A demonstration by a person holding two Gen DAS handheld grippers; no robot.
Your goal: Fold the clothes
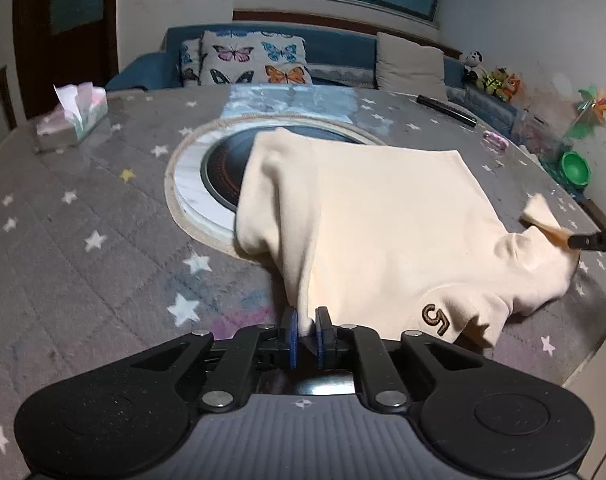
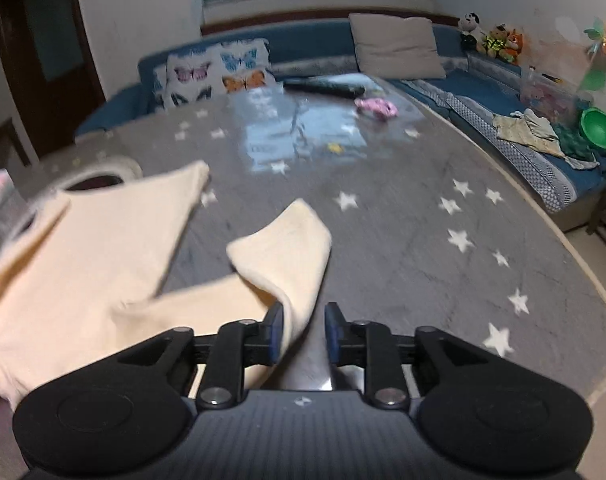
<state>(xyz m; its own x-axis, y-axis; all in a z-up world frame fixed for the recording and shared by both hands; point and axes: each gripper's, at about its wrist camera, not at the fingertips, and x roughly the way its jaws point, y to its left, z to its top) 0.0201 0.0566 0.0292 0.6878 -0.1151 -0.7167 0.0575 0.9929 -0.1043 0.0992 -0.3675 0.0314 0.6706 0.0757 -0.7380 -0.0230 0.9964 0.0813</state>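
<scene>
The cream T-shirt lay spread on the desk, its far corner draped over the round stove inset toward eleven o'clock of the left wrist view. The left tongs had a narrow gap between their blue pads, with a fold of the shirt's near hem pinched there; they appeared clenched on it, though only lightly. The right tongs stood released: the sleeve touched only the left pad, with the desk showing in the gap beside it.

To fold well, I judged both hands should let the cloth settle flat before withdrawing, then smooth the bunched sleeve at three o'clock so that no ridge stays under the next fold.

The shirt was soft, matte knit, limp, with an embroidered brown "5". The desk's cover was grey, star-printed and glossy under clear film.
</scene>
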